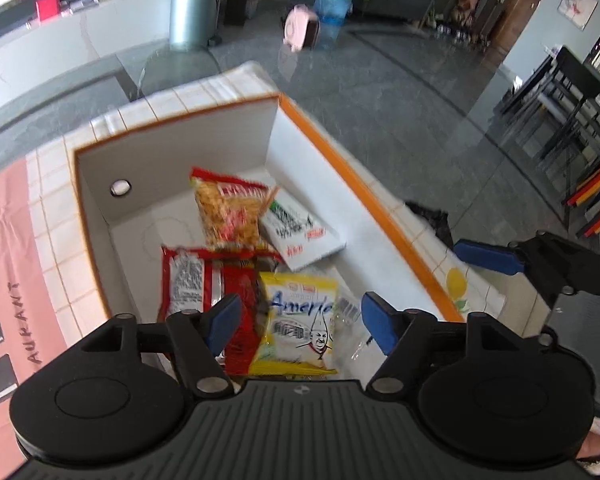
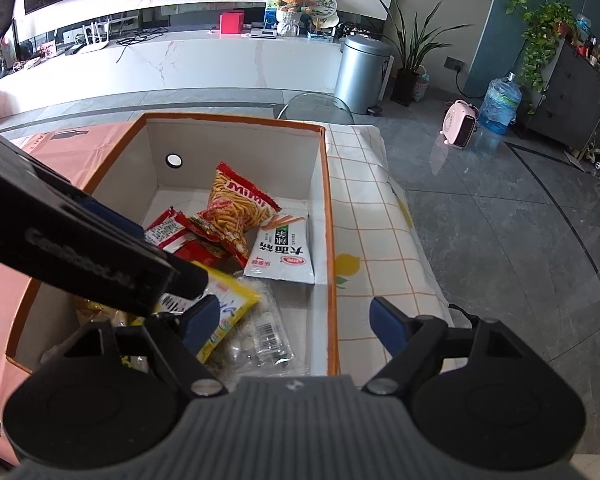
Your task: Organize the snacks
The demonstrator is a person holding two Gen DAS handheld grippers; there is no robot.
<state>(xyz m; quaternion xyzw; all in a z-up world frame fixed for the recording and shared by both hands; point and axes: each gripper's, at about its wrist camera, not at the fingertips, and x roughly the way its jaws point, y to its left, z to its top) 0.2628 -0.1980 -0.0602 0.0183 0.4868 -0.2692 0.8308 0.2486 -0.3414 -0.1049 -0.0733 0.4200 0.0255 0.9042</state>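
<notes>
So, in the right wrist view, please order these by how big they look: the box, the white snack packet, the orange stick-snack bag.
1. box, clearly the largest.
2. and 3. orange stick-snack bag and white snack packet: they look alike in size, so I do not rank them.

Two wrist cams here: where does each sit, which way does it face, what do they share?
Left wrist: on the left tongs, angled down into the white orange-rimmed cardboard box; own open blue fingers and the right tongs show.
Right wrist: on the right tongs, angled down into the box from its near right corner; own open fingers and the left tongs' black body show.
Shared: box, yellow snack packet.
</notes>
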